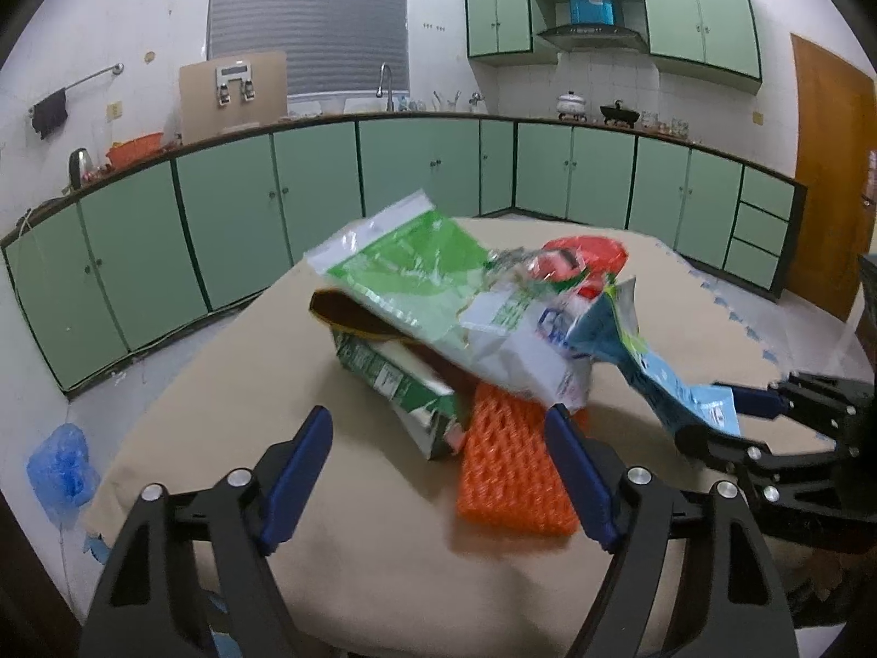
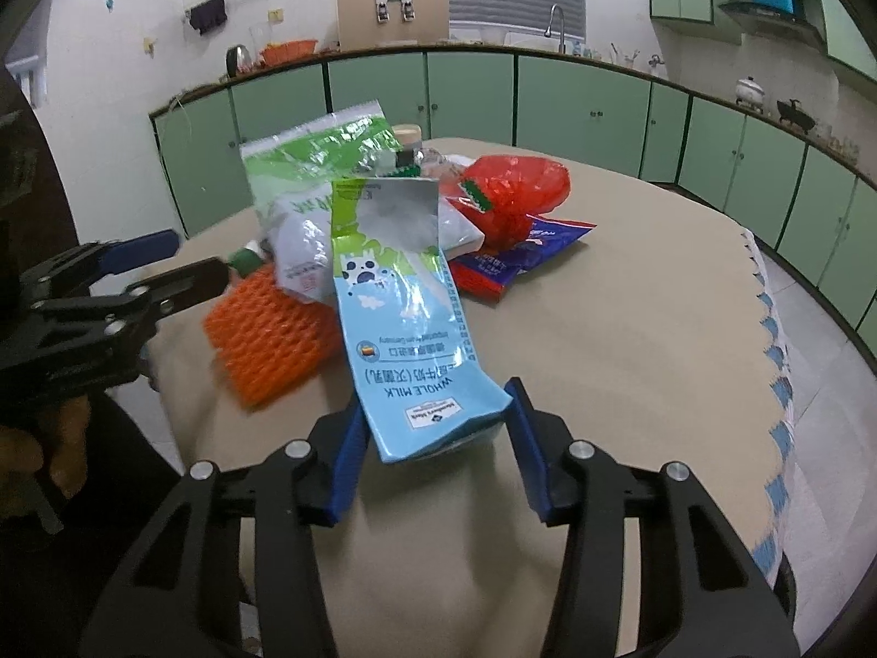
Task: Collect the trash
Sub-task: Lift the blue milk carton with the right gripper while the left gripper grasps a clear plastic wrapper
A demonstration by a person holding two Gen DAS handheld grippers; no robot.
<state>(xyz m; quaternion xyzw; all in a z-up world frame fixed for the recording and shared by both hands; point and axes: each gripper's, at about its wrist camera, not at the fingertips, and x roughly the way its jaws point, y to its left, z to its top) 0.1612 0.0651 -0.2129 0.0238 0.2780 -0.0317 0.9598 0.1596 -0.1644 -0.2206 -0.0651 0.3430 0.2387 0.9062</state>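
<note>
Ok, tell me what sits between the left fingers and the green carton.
Nothing but bare tan table lies between the left fingers and the carton; the orange foam net lies beside it, per the left wrist view.

Glossy, crinkled plastic on the green-and-white bag (image 2: pixel 318 164), glossy coated card on the flattened blue milk carton (image 2: pixel 416 340), soft netted foam on the orange fruit sleeve (image 1: pixel 515 471), matt beige cloth on the table cover (image 2: pixel 630 329).

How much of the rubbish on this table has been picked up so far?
Hardly any: nothing looks cleared yet. In hand: the right gripper has the blue milk carton between its fingers, seemingly gripped. The left gripper is open near the orange foam net. Left on the table: the green-and-white bag, the green carton, the red plastic bag and a blue-and-red wrapper.
</note>
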